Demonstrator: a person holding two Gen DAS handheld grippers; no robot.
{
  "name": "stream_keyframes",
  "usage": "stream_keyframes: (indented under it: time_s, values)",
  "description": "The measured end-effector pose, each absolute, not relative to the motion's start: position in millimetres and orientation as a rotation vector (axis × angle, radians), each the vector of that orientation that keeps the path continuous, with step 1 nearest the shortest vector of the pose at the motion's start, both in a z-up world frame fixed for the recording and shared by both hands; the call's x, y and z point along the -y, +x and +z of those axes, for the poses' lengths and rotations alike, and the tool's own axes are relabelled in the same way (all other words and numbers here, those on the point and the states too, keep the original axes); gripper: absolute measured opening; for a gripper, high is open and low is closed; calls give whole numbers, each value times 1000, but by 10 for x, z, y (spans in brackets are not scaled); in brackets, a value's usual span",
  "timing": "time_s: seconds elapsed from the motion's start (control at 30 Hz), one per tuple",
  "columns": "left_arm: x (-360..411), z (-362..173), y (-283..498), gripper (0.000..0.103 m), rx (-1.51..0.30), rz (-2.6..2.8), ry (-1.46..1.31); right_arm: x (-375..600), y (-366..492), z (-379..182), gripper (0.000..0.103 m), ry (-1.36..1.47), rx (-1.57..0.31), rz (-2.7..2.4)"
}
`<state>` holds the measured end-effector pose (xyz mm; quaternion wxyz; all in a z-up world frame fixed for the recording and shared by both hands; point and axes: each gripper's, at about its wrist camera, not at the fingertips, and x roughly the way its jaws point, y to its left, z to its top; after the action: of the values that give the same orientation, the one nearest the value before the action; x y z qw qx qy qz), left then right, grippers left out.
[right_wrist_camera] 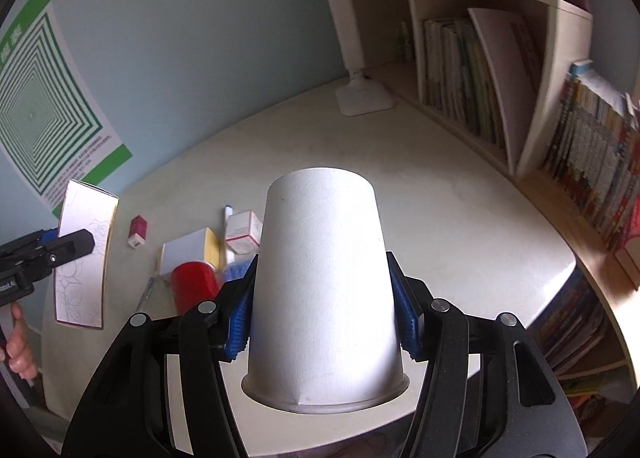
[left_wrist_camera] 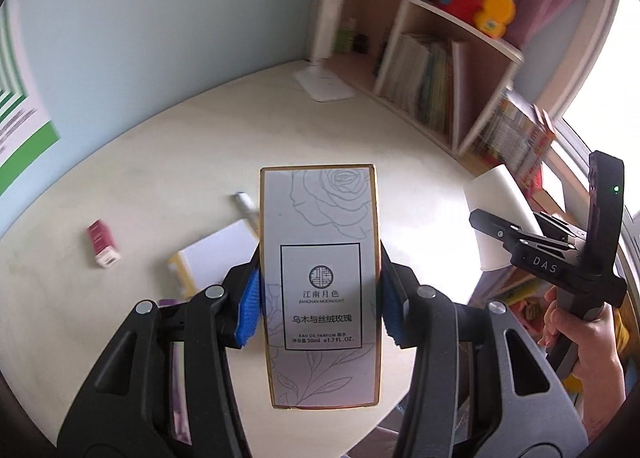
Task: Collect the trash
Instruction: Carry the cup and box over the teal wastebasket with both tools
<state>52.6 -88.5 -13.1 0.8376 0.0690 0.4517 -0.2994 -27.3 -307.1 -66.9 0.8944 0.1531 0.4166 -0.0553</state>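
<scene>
The left black plastic two-finger gripper [left_wrist_camera: 320, 294] is showing broad curved arms with teardrop cut-outs, four round silver pivot screws and ribbed blue rubber pads [left_wrist_camera: 249, 308] lining its fingertips. The right black plastic gripper [right_wrist_camera: 326, 312] is showing the same build, its blue pads [right_wrist_camera: 240, 318] dimpled. In the left wrist view, at three o'clock, its body is bearing white "DAS" lettering and a small green light is glowing on an upright black bar.
</scene>
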Motion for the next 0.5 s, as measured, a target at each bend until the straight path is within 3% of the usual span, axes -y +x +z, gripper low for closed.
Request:
stream_keyframes:
  time_s: [0.5]
  values:
    - [2867, -633, -715, 46, -1011, -1104, 489, 4098, -2510, -1029, 58, 585, -862, -603]
